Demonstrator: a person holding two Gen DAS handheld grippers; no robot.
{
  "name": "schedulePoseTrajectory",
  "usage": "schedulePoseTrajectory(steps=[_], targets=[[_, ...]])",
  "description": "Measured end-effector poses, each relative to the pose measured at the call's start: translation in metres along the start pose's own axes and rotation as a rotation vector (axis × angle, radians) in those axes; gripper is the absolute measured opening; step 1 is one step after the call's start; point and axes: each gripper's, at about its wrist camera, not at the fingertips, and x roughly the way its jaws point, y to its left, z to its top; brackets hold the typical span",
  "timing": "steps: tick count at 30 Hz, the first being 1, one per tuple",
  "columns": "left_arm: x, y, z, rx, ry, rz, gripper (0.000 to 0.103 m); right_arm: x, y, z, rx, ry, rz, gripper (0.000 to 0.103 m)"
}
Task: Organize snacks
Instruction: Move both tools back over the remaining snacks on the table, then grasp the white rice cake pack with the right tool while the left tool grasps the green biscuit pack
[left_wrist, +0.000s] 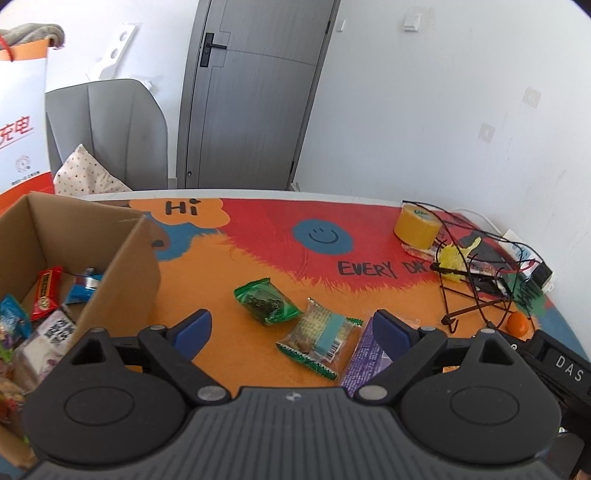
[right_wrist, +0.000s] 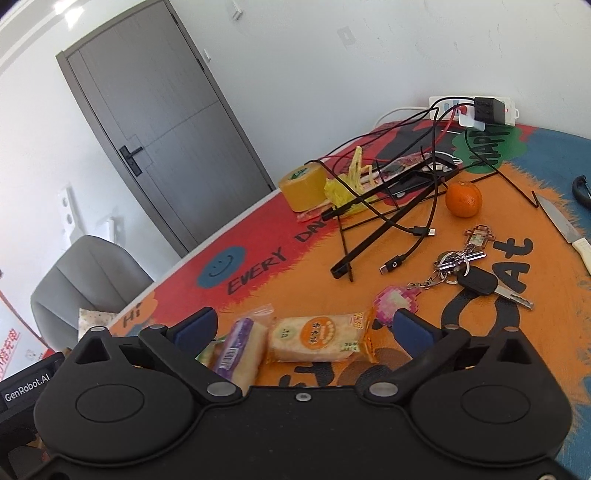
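Left claw (left_wrist: 291, 328) spread wide, nothing pinched, hanging over the table (left_wrist: 240, 266). Between and just ahead of its fingers: green snack pack (left_wrist: 266, 301), long axis running from far-left to near-right, and a clear pack with a teal band (left_wrist: 321, 338) just right of it, long axis diagonal, near end towards the claw body. The two look like they touch at the corner. A purple pack (left_wrist: 364, 360) lies partly under the right finger (left_wrist: 391, 332), mostly hidden; can't tell contact. Cardboard box (left_wrist: 122, 266) sits beside the left finger, open top, several snacks already inside, including a red pack (left_wrist: 46, 291) and a blue one (left_wrist: 83, 288).

Right claw (right_wrist: 303, 328) also fully spread, holding nothing. Orange-labelled rice cracker pack (right_wrist: 317, 338) lies between its fingers, long axis crosswise, finger to finger. Purple-labelled pack (right_wrist: 240, 349) just left of it, long axis pointing away from the claw, near the left finger. Neither finger visibly presses on either pack.

Further ahead of the right claw: keys (right_wrist: 469, 273), orange (right_wrist: 463, 199), yellow tape roll (right_wrist: 303, 188), cables (right_wrist: 406, 229).
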Motion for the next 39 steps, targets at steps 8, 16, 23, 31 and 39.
schedulePoseTrajectory(steps=[8,16,23,31,39], targets=[[0.034,-0.007,0.0,0.023,0.046,0.016,0.088,0.032,-0.001,-0.001,-0.028,0.056,-0.051,0.103],[0.063,-0.011,-0.004,0.032,0.089,0.04,0.087,0.056,0.005,-0.008,-0.079,0.102,-0.084,0.103],[0.081,-0.013,-0.008,0.036,0.112,0.05,0.087,0.069,0.009,-0.011,-0.115,0.118,-0.111,0.103],[0.088,-0.009,-0.018,0.007,0.136,0.037,0.087,0.073,0.014,-0.013,-0.149,0.105,-0.137,0.103],[0.087,-0.014,-0.026,0.069,0.116,0.045,0.084,0.075,0.017,-0.018,-0.19,0.092,-0.197,0.103]])
